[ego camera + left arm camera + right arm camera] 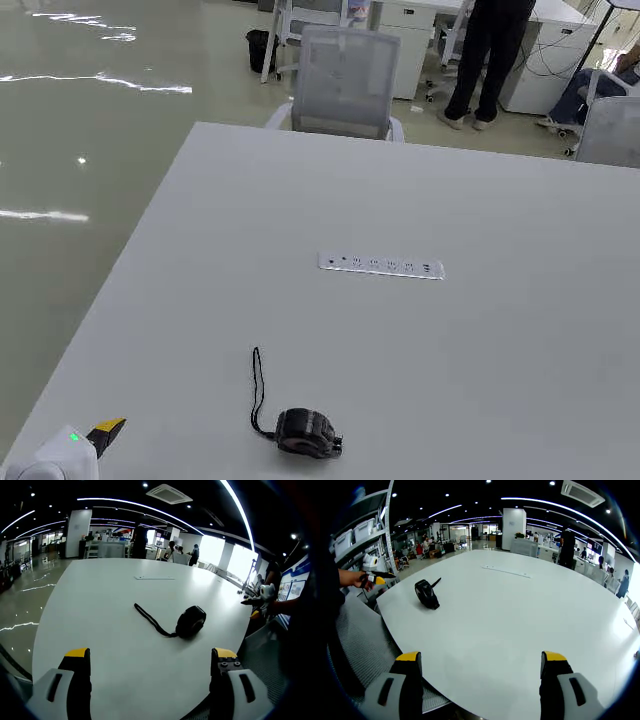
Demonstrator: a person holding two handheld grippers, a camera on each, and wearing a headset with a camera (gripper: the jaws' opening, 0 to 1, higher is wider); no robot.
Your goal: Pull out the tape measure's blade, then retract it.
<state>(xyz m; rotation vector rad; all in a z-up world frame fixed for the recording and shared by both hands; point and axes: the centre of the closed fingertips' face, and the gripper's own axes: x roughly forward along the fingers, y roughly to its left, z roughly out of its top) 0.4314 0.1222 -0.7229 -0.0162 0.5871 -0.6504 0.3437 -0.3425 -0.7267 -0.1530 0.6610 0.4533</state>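
- The white table [420,190] takes up most of the head view, and its bare top stretches far and to the right.
- A grey mesh office chair [343,80] is pushed up to the table's far edge. Its seat is hidden behind the tabletop.
- A person in dark trousers [490,55] stands on the far right among white desks, cut off above the waist.
- The left gripper [151,653] has its jaws spread wide with nothing between them, and it hovers at the near left edge of the table. In the head view only a yellow tip and a white body with a green light peek into the bottom left corner.
- The right gripper [481,656] is also spread wide and empty, at the table's near edge, well apart from the tape measure.
- A flat white power strip [381,266] lies mid-table, beyond the tape measure.
- The black tape measure [308,432] sits near the table's near edge, with nothing between it and either gripper. The blade is not visibly drawn out, and its markings are too small to read.
- Its thin black wrist strap [257,385] trails from the case toward the far side.
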